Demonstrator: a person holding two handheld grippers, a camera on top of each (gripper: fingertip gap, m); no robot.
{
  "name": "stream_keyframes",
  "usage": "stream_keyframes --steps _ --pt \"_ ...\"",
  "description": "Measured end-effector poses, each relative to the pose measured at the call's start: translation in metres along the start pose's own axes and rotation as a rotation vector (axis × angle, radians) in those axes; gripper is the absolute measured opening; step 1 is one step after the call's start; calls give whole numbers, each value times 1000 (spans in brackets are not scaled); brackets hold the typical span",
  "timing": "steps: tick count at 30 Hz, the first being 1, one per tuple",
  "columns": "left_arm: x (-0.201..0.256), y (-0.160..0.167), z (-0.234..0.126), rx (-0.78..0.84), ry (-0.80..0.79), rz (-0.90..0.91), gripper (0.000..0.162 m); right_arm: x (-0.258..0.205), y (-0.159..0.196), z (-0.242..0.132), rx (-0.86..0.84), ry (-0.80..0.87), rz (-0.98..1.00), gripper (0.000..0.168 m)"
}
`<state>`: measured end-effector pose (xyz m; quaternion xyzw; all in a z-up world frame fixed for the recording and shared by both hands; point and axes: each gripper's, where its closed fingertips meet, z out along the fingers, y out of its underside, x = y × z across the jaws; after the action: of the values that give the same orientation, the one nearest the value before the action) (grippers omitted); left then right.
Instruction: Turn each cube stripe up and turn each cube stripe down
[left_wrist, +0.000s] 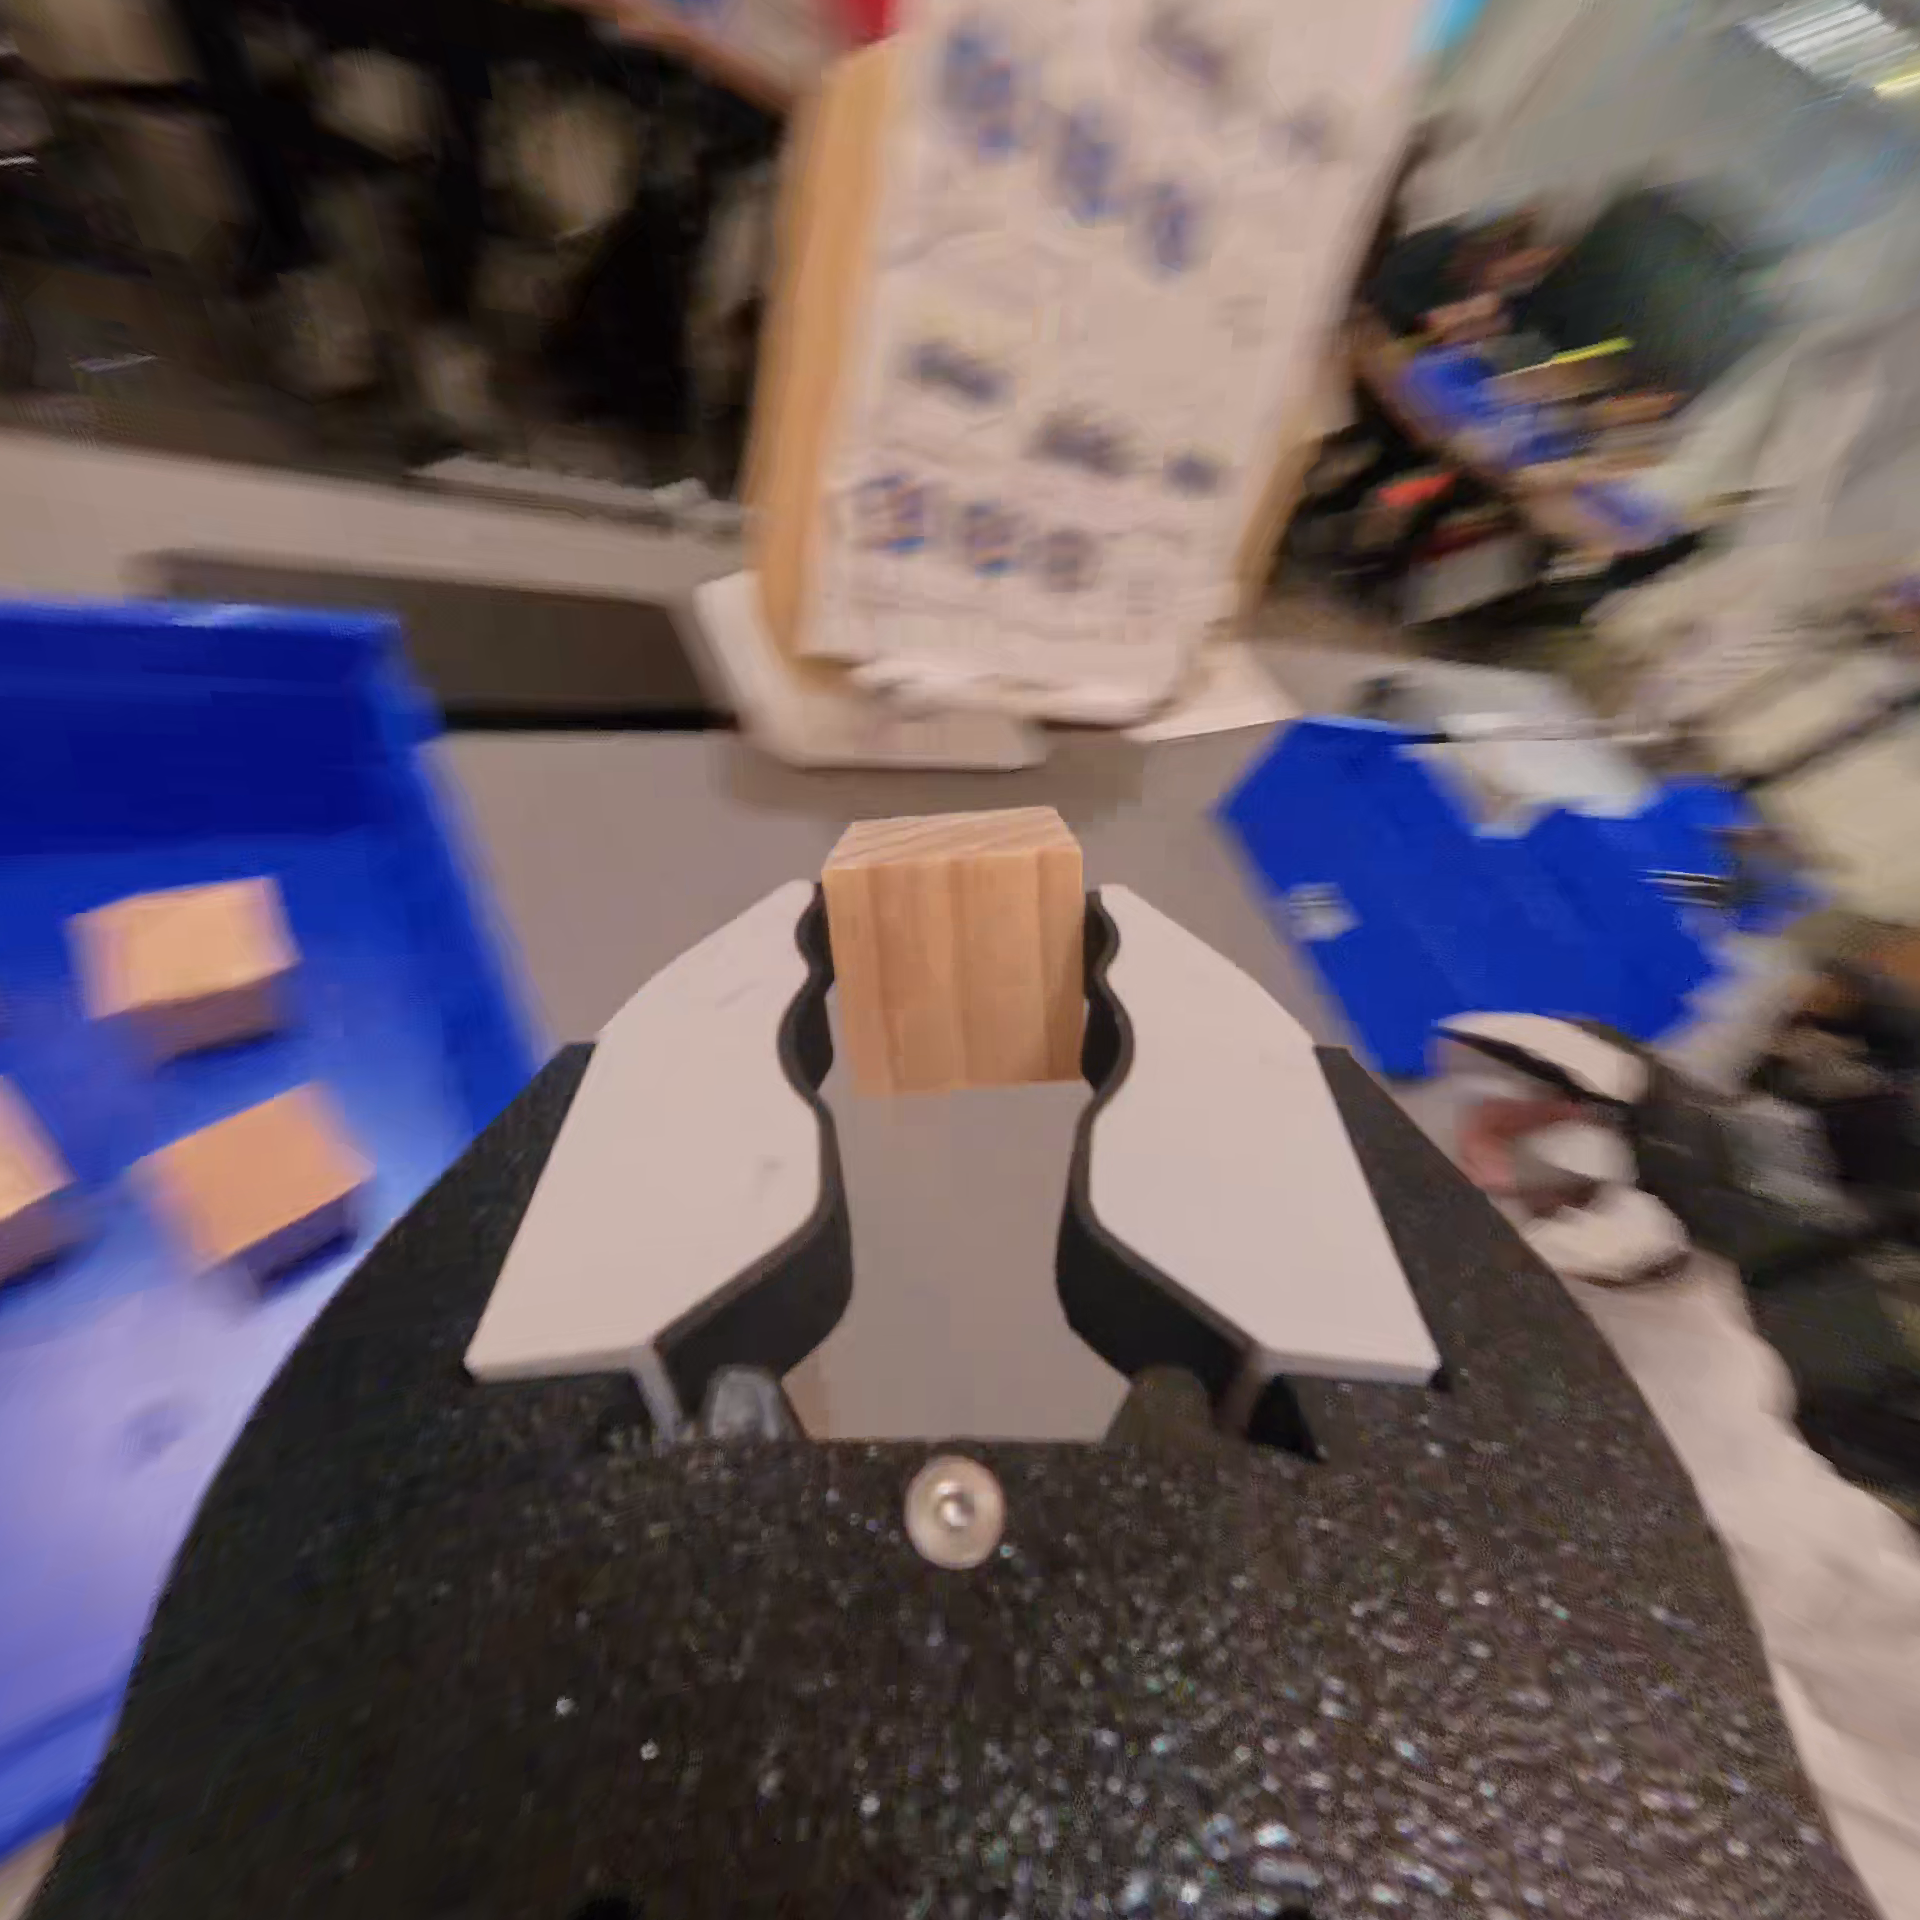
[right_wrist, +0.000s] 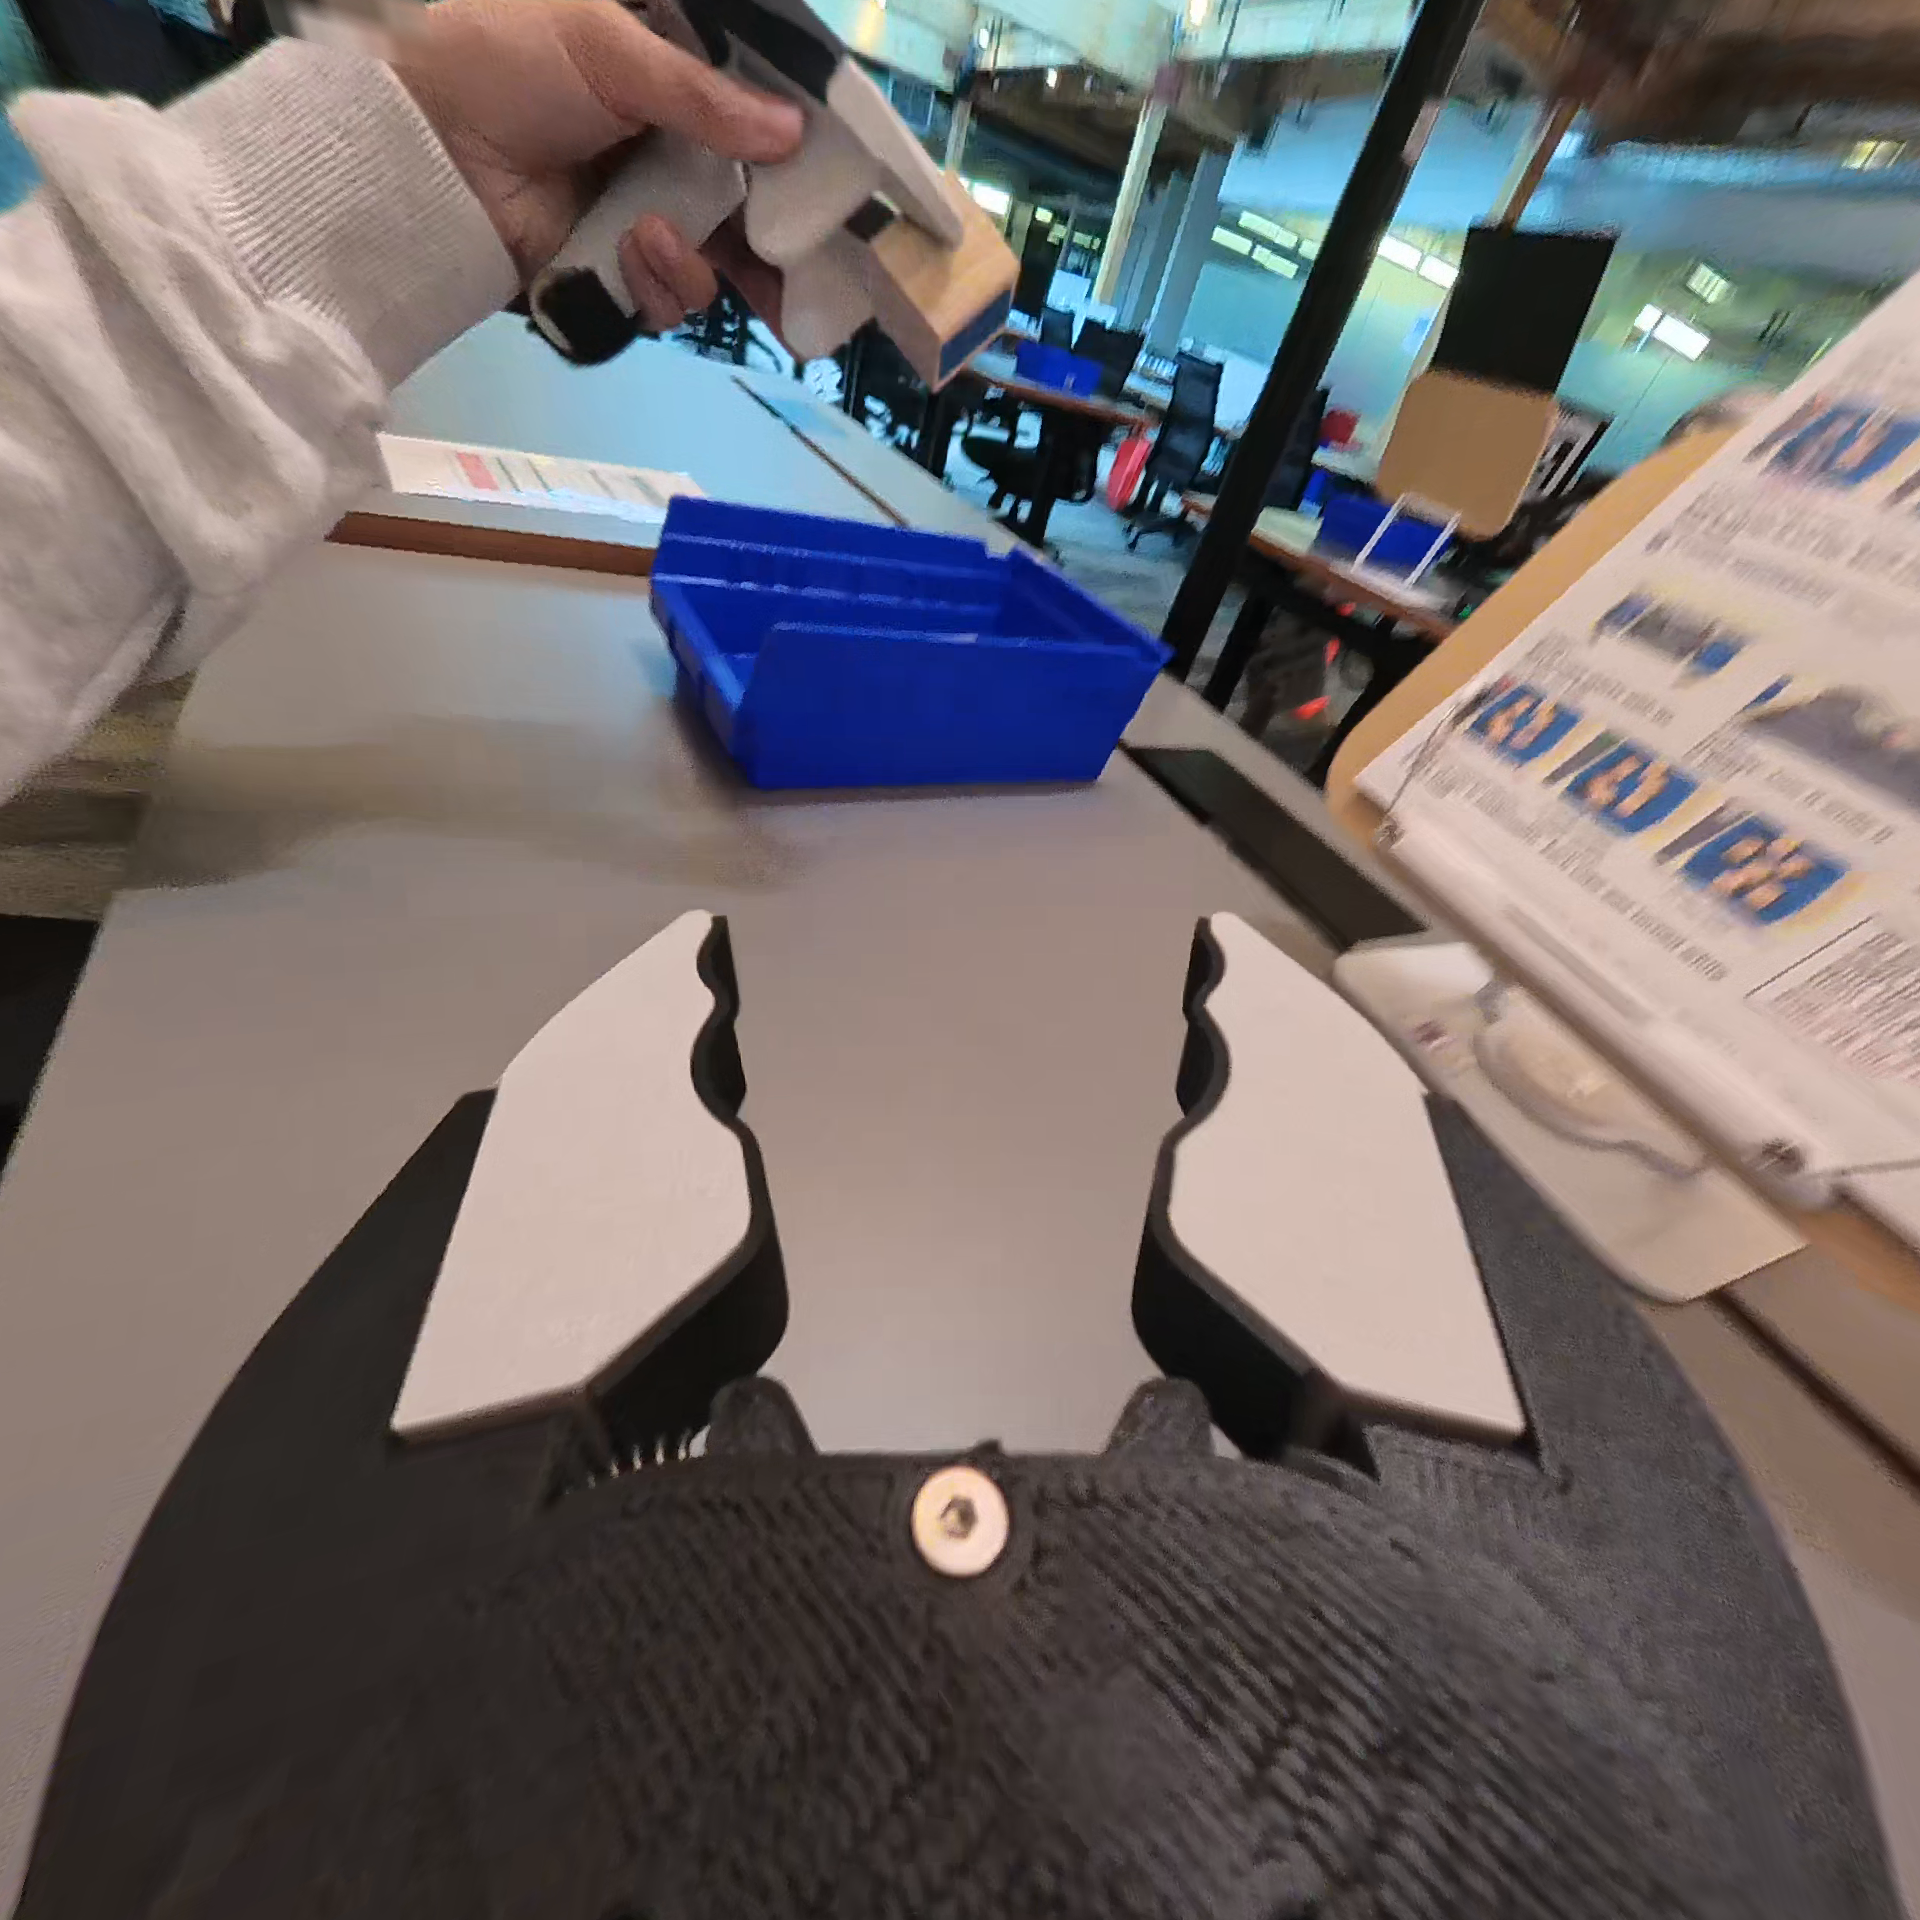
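Grey table (right_wrist: 436, 727) fills the middle of both views, with a blurred open office behind it in the right wrist view. At the centre of the left wrist view, the left gripper (left_wrist: 956, 940) is clenched on a wooden cube (left_wrist: 956, 951), its fingertips pressed to the cube's two sides, the cube lifted clear of the table. The faces seen there are bare wood grain. In the right wrist view the same cube (right_wrist: 951, 286) sits at upper centre, held aloft in that gripper by a hand (right_wrist: 582, 125) in a white sleeve (right_wrist: 197, 343), and a blue stripe shows along its lower edge. At the left edge of the left wrist view, a blue bin (left_wrist: 208, 727) holds three more cubes (left_wrist: 182, 961), blurred. A second blue bin (right_wrist: 894, 644) stands on the table in the middle of the right wrist view. The right gripper (right_wrist: 956, 935) is spread wide and grasps nothing, low over bare table. A clipboard (right_wrist: 1662, 727) with printed sheets leans at the right edge.
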<state>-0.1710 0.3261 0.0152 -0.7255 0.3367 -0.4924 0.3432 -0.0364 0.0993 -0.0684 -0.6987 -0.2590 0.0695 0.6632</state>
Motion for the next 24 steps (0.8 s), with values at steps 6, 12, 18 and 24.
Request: stream_keyframes --steps 6,12,18,24 --pt "128 23 32 0 665 -55 45 11 -55 1 74 22 -284 79" --pt "191 73 72 -71 1100 -226 45 10 -82 1 127 -10 -409 77" --pt "214 109 99 -145 1268 -345 45 9 -61 1 50 -62 -491 75" --pt "216 126 104 -183 1297 -360 45 10 -43 2 -8 -112 -529 60"
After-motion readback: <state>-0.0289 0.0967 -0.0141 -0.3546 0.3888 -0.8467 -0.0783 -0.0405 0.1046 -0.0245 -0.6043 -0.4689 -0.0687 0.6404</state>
